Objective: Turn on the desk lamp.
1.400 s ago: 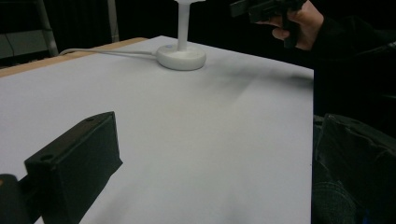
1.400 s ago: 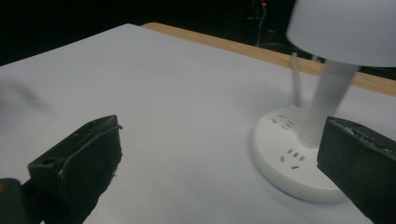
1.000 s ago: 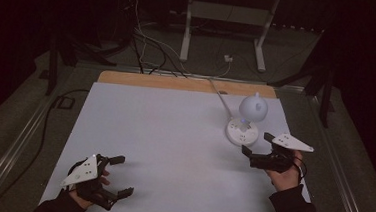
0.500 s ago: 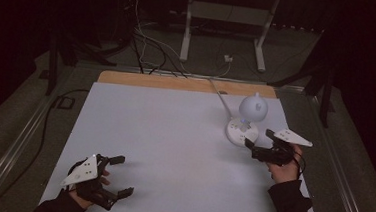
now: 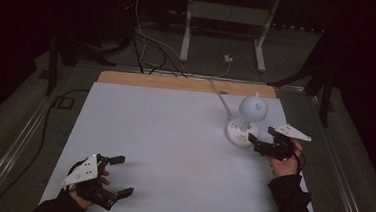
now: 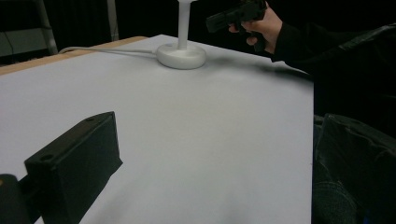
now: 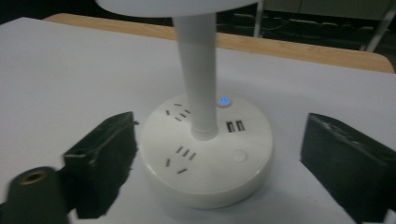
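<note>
In the high view, my left gripper (image 5: 119,175) sits at the lower left of the frame, low over the white counter (image 5: 164,134), its jaws spread wide with nothing between them. My right gripper (image 5: 252,140) is at the right of the frame, its jaw tips just beside the round base (image 5: 238,131) of a white lamp (image 5: 252,108); the lamp's rounded head stands above that base, and a white cable (image 5: 220,97) runs from it toward the wooden far edge (image 5: 177,83) of the counter. In the left gripper view, one black jaw rises at the lower left over bare counter; I cannot see the other jaw here. The lamp base sits at the upper middle of the frame, and my right hand (image 6: 261,28) holds its gripper at the top, just right of the lamp's stem. In the right gripper view, my two jaws stand far apart at the lower left and lower right, flanking the base without gripping it; I cannot tell whether the left jaw touches it. The stem (image 7: 198,74) rises from the middle of the base, a small blue light (image 7: 224,100) glows beside it, and socket slots and two USB ports (image 7: 236,126) show on top.
</note>
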`<state>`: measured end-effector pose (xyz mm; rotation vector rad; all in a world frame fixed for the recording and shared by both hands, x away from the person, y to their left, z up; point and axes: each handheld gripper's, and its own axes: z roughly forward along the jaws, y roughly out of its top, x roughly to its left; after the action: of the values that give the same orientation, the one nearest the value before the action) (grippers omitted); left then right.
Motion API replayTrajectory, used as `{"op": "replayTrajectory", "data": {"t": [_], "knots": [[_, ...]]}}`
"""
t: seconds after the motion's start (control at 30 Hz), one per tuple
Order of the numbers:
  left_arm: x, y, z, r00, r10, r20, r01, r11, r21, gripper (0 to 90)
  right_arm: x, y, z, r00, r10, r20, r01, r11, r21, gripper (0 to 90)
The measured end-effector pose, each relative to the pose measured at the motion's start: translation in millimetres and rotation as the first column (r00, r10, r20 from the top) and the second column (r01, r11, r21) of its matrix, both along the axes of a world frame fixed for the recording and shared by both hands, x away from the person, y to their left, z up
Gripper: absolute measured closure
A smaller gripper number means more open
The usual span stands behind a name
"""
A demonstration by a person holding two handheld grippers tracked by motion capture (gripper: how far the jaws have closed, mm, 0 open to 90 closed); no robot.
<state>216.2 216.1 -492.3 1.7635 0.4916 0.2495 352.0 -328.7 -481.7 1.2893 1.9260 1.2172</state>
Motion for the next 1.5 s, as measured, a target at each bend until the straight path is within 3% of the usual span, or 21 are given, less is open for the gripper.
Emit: {"op": "replayTrajectory", "data": {"t": [0.33, 0.57, 0.83, 1.07, 1.5], "knots": [[0.3, -0.6, -0.7, 1.0, 0.001, -0.004, -0.001, 1.0, 0.001, 0.4, 8.8, -2.4, -5.0, 0.9989, -0.04, -0.024, 0.039, 0.999, -0.023, 25.7], [0.5, -0.5, -0.8, 1.0, 0.001, -0.005, -0.001, 1.0, -0.001, 0.4, 11.4, -2.3, -3.6, 0.9989, -0.044, -0.015, 0.044, 0.998, -0.035, 48.4], [0.6, -0.5, -0.9, 1.0, 0.0, -0.006, 0.0, 1.0, -0.003, 0.4, 14.9, -1.4, -2.6, 0.9989, -0.046, -0.009, 0.045, 0.998, -0.039, 63.8], [0.9, -0.2, -0.9, 1.0, 0.001, -0.005, -0.001, 1.0, -0.004, 0.4, 18.4, -1.3, -5.0, 0.9987, -0.048, -0.017, 0.047, 0.998, -0.04, 68.8], [1.1, -0.3, -1.3, 1.0, 0.0, -0.007, 0.0, 1.0, -0.004, 0.4, 22.1, 0.0, -8.6, 0.9968, -0.073, -0.034, 0.071, 0.996, -0.053, 86.1]]}}
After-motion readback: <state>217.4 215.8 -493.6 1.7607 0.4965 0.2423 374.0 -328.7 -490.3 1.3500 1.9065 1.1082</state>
